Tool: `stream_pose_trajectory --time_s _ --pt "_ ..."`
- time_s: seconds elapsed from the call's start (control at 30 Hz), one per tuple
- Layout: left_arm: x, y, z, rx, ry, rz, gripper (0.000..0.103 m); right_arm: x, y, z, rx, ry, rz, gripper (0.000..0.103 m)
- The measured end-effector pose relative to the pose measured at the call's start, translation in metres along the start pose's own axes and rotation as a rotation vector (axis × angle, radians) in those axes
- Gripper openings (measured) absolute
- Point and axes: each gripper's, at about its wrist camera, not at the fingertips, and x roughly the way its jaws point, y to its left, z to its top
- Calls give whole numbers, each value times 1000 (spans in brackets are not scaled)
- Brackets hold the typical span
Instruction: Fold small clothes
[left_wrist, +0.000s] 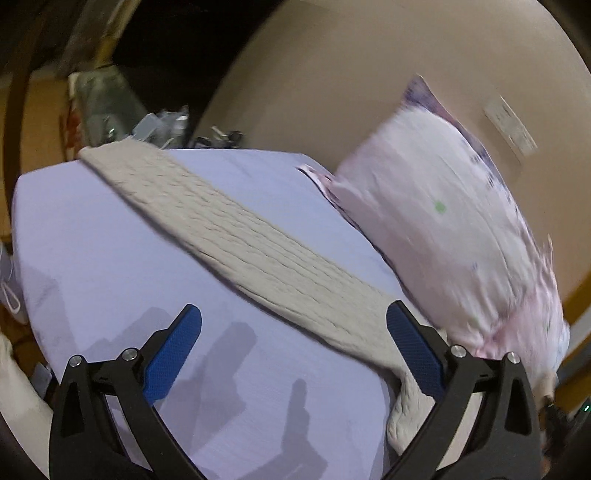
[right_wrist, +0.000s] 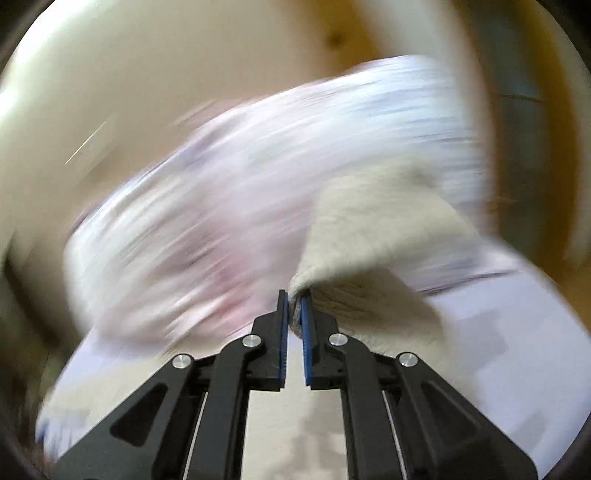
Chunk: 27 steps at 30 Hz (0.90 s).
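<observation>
The bed, under a lavender sheet, is the landmark; a pink pillow leans at its far edge. The beige knit garment lies diagonally across the bed, long axis running away from the left claw, which is released and empty. The right claw, clenched, grasps the garment's near end.

Black left claw, right claw, blue textured pads, silver screws
</observation>
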Motion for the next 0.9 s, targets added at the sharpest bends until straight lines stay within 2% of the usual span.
stream_pose_trajectory --time_s 0.03,0.07,0.1,0.13,0.17,0.23,0.3,0.37,0.53,0.63,0.8,0.9 --pt "1 2 1 -17 -1 7 98 18 23 -12 -47 80 39 20" --pt "3 9 5 -46 2 15 96 45 55 -33 -112 207 77 25" --pt "5 14 6 -71 9 17 91 55 68 -44 -139 254 85 31" --pt "7 20 7 -102 19 13 87 63 80 -54 -161 282 87 32" --pt "9 29 9 -146 32 3 86 64 86 -61 -161 280 91 34" --pt "11 42 12 -203 35 12 76 58 78 -61 -112 247 90 56" --pt "9 52 18 -227 19 19 74 42 54 -55 -33 205 70 65" --pt "8 62 25 -267 5 25 71 34 33 -49 16 188 36 66" --pt "13 90 45 -380 -7 67 50 18 -16 -45 124 172 -25 69" --pt "19 103 55 -437 9 65 42 0 -36 -44 179 124 -42 70" --pt "29 112 69 -451 33 54 39 -16 -52 -41 211 75 -54 75" --pt "37 112 74 -445 57 84 9 -24 -63 -46 215 70 -64 75"
